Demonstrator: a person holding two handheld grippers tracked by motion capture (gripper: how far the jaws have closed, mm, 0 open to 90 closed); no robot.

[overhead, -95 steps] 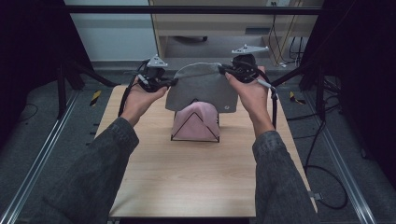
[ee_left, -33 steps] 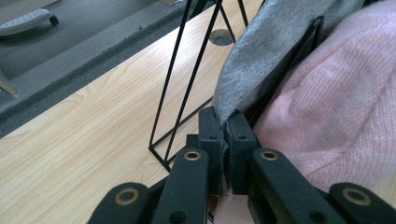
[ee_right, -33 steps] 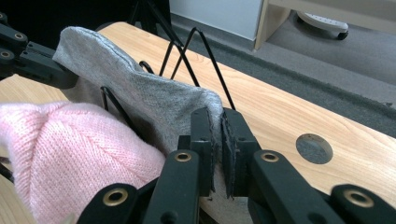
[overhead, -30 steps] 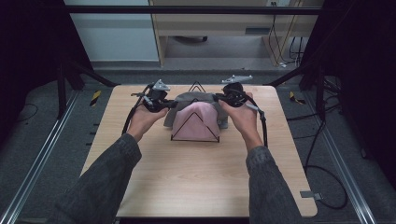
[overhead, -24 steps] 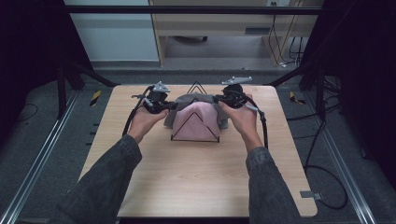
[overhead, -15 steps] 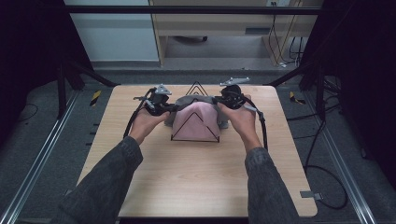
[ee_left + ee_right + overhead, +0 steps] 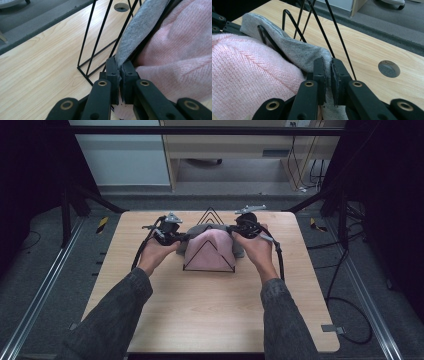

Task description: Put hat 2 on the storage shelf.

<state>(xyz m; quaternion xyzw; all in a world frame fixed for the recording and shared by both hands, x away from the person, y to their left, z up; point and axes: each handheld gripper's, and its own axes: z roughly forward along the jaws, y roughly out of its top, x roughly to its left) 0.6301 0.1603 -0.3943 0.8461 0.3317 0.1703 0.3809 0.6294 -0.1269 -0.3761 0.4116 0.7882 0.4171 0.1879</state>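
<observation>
A black wire rack (image 7: 210,212) of triangular frames stands at the table's far middle. A pink knitted cloth (image 7: 210,251) lies folded in its front part. Behind the pink cloth a grey cloth (image 7: 214,227) is stretched between both grippers. My left gripper (image 7: 181,238) is at the rack's left side and my right gripper (image 7: 234,230) at its right. In the left gripper view the gripper (image 7: 119,68) is shut on the grey cloth's edge (image 7: 140,32), beside the pink cloth (image 7: 180,50). In the right gripper view the gripper (image 7: 328,65) pinches the grey cloth's (image 7: 297,52) other corner.
The wooden table (image 7: 210,310) has bare room in front of the rack. A round cable hole (image 7: 389,68) sits near the far edge. Metal rails (image 7: 35,305) run along both sides on the floor. A cable (image 7: 350,320) trails off at the right.
About three seconds ago the grey cloth hung spread and raised over the rack. Both hands have since come down to the rack's sides, and the cloth now sits low behind the pink one.
</observation>
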